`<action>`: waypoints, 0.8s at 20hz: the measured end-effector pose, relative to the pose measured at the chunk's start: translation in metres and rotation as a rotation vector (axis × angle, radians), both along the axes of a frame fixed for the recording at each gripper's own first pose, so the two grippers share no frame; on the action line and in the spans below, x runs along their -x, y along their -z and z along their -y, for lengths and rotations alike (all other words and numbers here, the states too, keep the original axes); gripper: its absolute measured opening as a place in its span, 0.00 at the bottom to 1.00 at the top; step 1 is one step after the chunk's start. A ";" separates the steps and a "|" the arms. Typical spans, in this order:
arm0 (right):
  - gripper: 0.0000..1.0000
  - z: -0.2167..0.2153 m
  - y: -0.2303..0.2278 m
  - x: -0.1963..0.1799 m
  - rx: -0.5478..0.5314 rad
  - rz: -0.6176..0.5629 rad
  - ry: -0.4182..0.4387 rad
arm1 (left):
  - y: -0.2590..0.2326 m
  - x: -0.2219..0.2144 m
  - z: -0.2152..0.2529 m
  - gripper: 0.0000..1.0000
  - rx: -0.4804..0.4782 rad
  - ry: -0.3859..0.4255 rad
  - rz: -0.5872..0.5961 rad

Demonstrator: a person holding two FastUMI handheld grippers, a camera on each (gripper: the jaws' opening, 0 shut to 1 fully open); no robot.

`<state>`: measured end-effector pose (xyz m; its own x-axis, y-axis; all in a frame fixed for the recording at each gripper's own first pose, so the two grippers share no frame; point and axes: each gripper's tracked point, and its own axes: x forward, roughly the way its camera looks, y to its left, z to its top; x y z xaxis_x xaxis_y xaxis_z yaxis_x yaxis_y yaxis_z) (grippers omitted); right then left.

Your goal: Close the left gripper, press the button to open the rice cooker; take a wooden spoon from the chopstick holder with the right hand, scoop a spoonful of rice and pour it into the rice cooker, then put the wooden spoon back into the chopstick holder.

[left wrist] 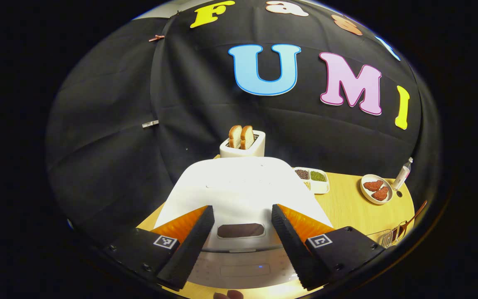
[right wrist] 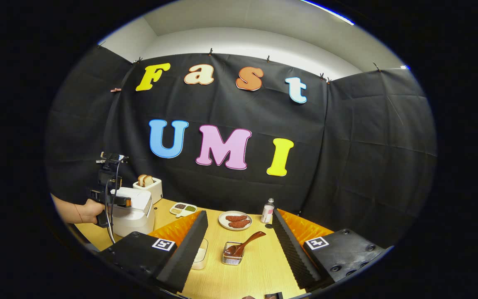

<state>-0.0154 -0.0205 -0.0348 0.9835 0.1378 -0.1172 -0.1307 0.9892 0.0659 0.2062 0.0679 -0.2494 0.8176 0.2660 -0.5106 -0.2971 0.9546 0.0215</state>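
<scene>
The left gripper (left wrist: 242,245) hovers with spread fingers over the closed rice cooker (left wrist: 239,187), so it should first close, then press the button (left wrist: 239,270); the right gripper (right wrist: 239,249) waits, fingers apart, before the wooden spoon (right wrist: 245,243).

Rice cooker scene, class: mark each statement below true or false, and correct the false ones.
1. The rice cooker lid is shut. True.
2. The left gripper is closed. False: its fingers stand apart, over the cooker's front.
3. The wooden spoon sits in the holder. True.
4. The right gripper grips the spoon. False: it is open and holds nothing.
5. The toaster holds two bread slices. True.
</scene>
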 end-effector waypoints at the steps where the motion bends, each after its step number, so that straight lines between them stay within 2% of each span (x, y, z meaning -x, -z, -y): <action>1: 0.98 -0.001 0.001 -0.001 0.002 -0.003 0.000 | 0.005 0.002 0.000 0.99 -0.001 0.000 -0.010; 11: 0.98 -0.019 0.003 -0.012 -0.010 -0.003 -0.027 | 0.017 0.003 0.002 1.00 0.001 0.013 -0.047; 16: 0.98 -0.020 0.008 -0.009 -0.037 -0.023 -0.032 | 0.011 -0.002 0.000 0.99 -0.006 0.050 -0.012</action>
<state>-0.0063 -0.0010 -0.0424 0.9756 0.1740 -0.1341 -0.1605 0.9814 0.1054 0.2079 0.0680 -0.2607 0.8238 0.2280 -0.5191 -0.2484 0.9681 0.0310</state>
